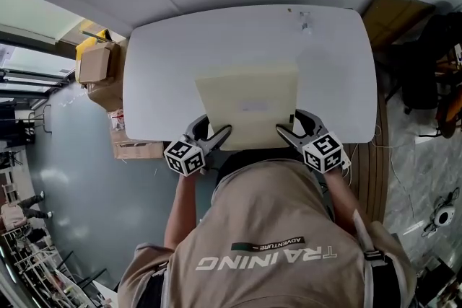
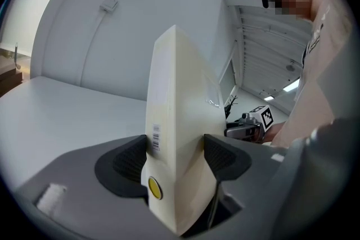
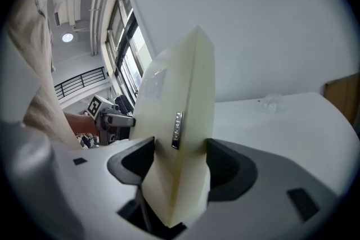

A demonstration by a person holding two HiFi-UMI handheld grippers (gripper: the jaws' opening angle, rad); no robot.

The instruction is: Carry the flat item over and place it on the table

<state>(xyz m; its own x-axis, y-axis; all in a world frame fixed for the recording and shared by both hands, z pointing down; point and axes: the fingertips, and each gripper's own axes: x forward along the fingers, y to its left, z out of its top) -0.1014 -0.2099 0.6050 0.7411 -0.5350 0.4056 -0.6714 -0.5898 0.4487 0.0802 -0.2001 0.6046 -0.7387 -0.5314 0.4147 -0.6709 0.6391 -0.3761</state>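
A flat cream-coloured box (image 1: 249,103) is held level over the near half of the white table (image 1: 166,61). My left gripper (image 1: 219,135) is shut on the box's near left corner, and my right gripper (image 1: 284,132) is shut on its near right corner. In the left gripper view the box (image 2: 174,121) stands edge-on between the dark pads (image 2: 130,163), a barcode and a yellow dot on its edge. The right gripper view shows the box (image 3: 180,121) clamped the same way, with the white table (image 3: 292,121) behind it. Whether the box touches the table I cannot tell.
A small clear object (image 1: 305,24) lies near the table's far edge. Cardboard boxes (image 1: 97,68) stand on the floor to the left of the table. A brown board (image 1: 393,14) and dark gear stand to the right. The person's torso is against the near edge.
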